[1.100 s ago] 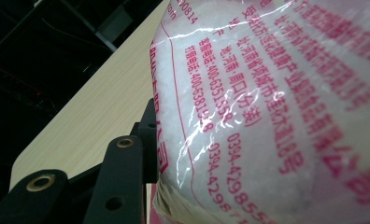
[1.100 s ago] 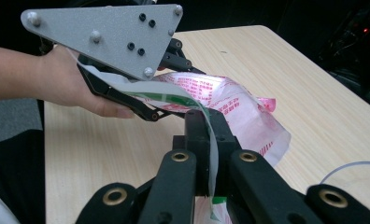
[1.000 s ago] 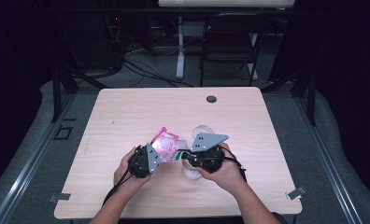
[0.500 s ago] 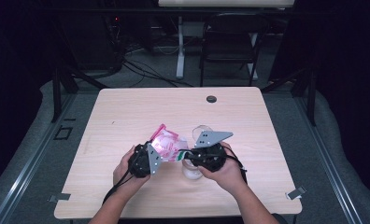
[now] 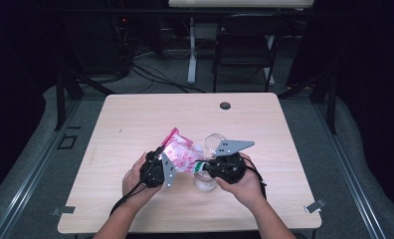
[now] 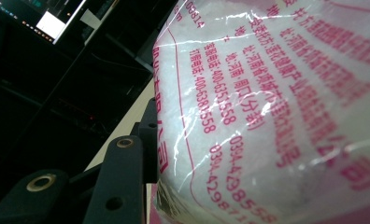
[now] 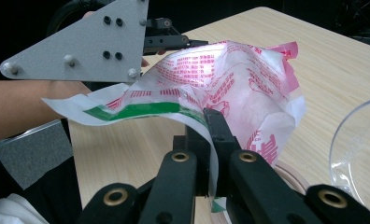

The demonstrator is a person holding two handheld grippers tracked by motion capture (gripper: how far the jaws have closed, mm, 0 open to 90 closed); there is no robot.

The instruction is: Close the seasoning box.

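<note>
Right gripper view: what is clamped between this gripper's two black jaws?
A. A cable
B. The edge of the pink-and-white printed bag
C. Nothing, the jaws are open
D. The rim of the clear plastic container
B: the right gripper has its jaws closed on the edge of the pink-and-white printed bag, while the clear container sits apart at the right.

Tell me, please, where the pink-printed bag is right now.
In the high view, the pink-printed bag hangs near the table's front centre, between both grippers, beside the clear container.
</note>
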